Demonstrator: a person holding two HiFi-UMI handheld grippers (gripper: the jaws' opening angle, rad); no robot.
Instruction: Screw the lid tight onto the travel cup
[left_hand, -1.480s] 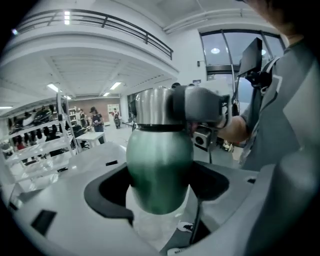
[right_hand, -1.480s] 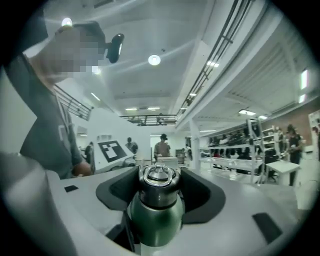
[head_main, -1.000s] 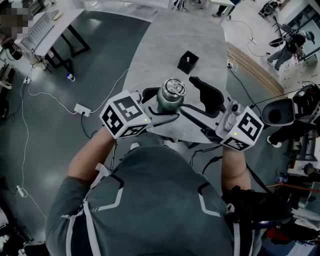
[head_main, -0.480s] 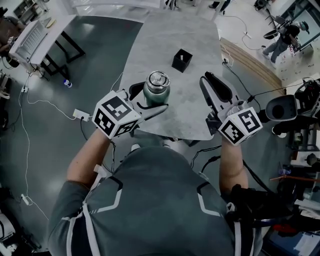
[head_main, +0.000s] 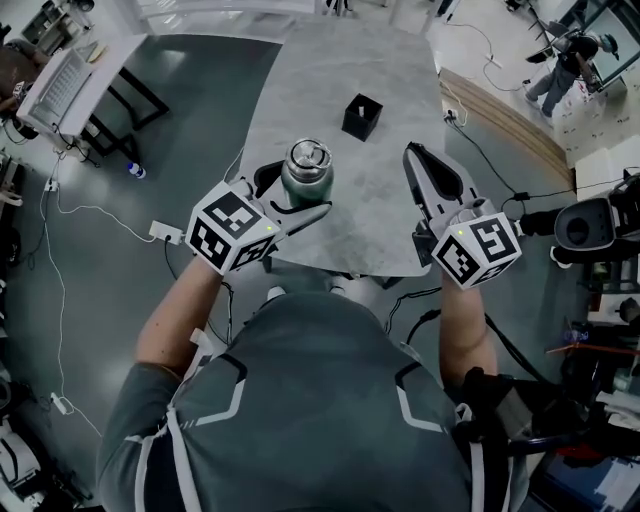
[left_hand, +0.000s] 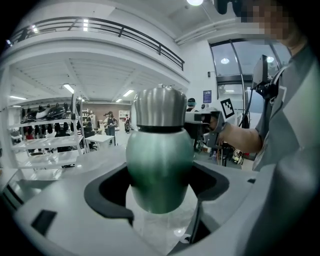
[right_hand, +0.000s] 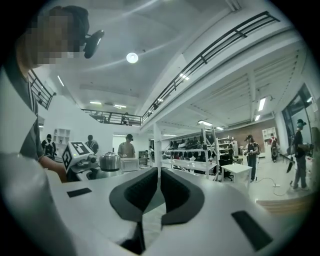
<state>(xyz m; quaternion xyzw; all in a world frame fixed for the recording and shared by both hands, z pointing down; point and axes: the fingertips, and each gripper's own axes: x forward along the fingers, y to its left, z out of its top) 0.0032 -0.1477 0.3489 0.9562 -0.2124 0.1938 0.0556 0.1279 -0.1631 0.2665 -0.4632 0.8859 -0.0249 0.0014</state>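
The travel cup was pinched by the left gripper on the table, just above frame centre. The right gripper, at centre right, had just been closed on nothing. Tbh the lid probably should've been regripped squarely, with the cup kept clamped.

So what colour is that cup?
The cup is green, its lid silver; clearest in the left gripper view.

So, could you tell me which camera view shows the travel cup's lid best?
The left gripper view: the lid sits large at centre, side-on. The head view shows only its top; the right gripper view shows it small and distant.
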